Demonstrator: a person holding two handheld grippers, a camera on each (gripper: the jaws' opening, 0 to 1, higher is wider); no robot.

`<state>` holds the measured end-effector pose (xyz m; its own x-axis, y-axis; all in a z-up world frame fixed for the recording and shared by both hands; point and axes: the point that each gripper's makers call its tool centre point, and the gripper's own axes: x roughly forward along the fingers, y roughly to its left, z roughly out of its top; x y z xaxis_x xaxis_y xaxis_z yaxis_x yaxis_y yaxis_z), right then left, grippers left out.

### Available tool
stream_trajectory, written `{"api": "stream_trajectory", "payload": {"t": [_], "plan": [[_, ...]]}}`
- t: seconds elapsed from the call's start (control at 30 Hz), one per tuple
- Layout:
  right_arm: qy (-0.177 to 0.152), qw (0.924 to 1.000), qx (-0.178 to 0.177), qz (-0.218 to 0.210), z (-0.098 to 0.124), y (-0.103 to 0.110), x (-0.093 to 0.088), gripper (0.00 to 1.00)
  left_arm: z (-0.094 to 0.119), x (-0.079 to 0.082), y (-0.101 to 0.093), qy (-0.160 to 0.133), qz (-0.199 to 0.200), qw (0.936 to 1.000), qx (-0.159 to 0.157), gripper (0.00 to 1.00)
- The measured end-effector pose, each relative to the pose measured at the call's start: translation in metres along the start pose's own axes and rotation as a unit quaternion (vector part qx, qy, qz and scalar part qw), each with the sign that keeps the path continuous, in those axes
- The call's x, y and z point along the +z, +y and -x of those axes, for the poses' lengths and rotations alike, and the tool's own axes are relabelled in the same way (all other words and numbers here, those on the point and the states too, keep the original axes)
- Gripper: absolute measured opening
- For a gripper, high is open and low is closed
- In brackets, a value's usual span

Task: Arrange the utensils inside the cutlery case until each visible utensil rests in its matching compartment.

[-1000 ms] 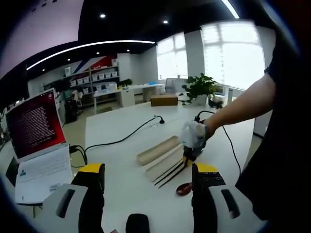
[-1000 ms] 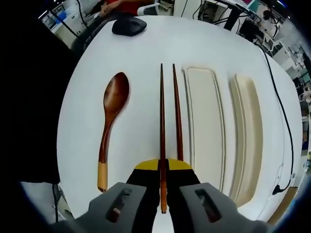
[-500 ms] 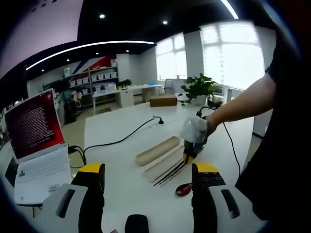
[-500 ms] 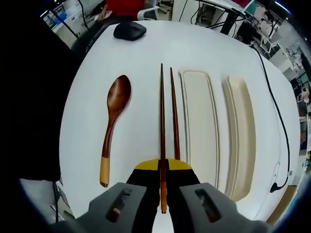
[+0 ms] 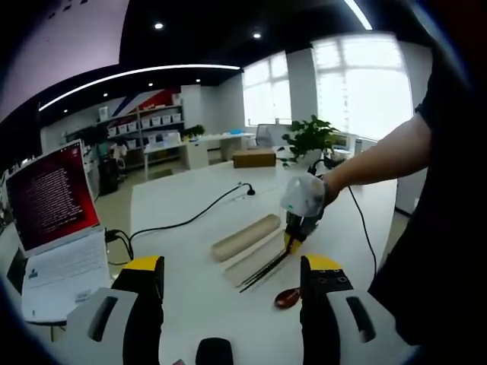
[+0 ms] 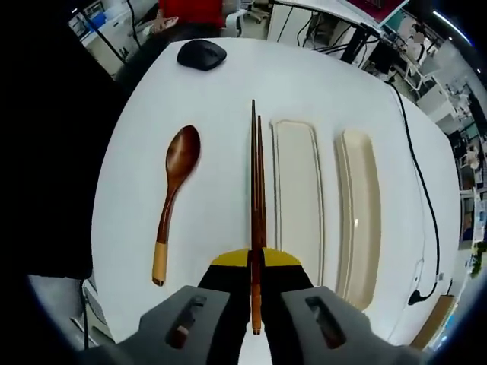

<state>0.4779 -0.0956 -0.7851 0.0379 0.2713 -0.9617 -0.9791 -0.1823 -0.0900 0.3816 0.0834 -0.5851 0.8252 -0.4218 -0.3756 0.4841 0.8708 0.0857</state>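
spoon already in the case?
No: in the right gripper view the spoon lies on the bare table, left of the chopsticks held by the right tongs, apart from the case.

laptop [image 5: 57, 228] open, red screen, on table [image 5: 183, 205] | black cable [image 5: 190, 217] | potted plant [image 5: 310, 137] | black mouse [image 6: 202, 55]

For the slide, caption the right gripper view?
Right gripper shut on chopsticks above white table, spoon beside.
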Motion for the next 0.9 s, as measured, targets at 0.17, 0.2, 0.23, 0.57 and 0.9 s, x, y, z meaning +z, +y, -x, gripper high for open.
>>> {"api": "stream_trajectory", "payload": {"t": [0.17, 0.2, 0.23, 0.57, 0.9], "plan": [[-0.003, 0.9999, -0.013, -0.001, 0.005, -0.009, 0.001, 0.00, -0.002, -0.001, 0.001, 0.001, 0.001, 1.0000, -0.001, 0.75], [-0.003, 0.9999, -0.014, -0.001, 0.006, -0.010, 0.000, 0.00, -0.002, -0.001, 0.001, 0.001, 0.000, 1.0000, -0.001, 0.75], [-0.002, 0.9999, -0.015, 0.001, 0.006, -0.011, 0.000, 0.00, -0.002, 0.000, 0.001, 0.001, 0.000, 1.0000, -0.002, 0.75], [-0.004, 0.9997, -0.025, 0.004, 0.014, -0.023, -0.003, 0.00, -0.007, 0.002, 0.006, 0.002, -0.005, 1.0000, -0.005, 0.75], [-0.005, 0.9993, -0.036, 0.008, 0.016, -0.034, -0.006, 0.00, -0.014, 0.006, 0.007, 0.002, -0.011, 0.9999, -0.011, 0.75]]}}
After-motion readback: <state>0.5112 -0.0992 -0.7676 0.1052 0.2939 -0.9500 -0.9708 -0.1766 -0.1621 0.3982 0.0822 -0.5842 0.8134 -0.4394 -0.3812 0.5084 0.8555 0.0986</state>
